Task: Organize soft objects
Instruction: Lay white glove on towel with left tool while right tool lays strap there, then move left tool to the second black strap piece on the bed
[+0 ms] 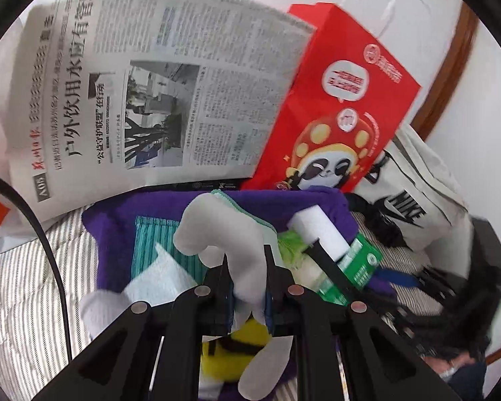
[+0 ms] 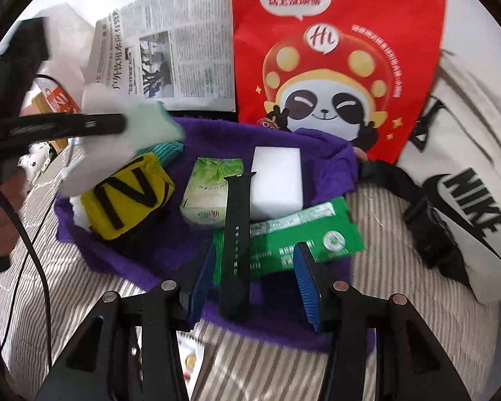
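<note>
My left gripper [image 1: 245, 260] is shut on a white work glove [image 1: 223, 230] with a green cuff and holds it above a purple towel [image 1: 117, 227]. The glove also shows in the right wrist view [image 2: 123, 127], with the left gripper's fingers [image 2: 93, 125] on it. My right gripper [image 2: 254, 260] is open, its blue pads either side of a black watch strap [image 2: 237, 234] that lies on the towel [image 2: 183, 244]. On the towel lie a yellow armband [image 2: 130, 197], a green tissue pack [image 2: 210, 193], a white sponge block [image 2: 277, 183] and a green wipes packet [image 2: 300, 234].
A red panda paper bag [image 2: 334, 67] and a newspaper [image 2: 183, 56] stand behind the towel. A white Nike bag [image 2: 467, 183] with a black strap [image 2: 427, 230] lies at the right. All rest on a striped bedcover [image 2: 284, 367]. A black cable [image 1: 50, 250] hangs at the left.
</note>
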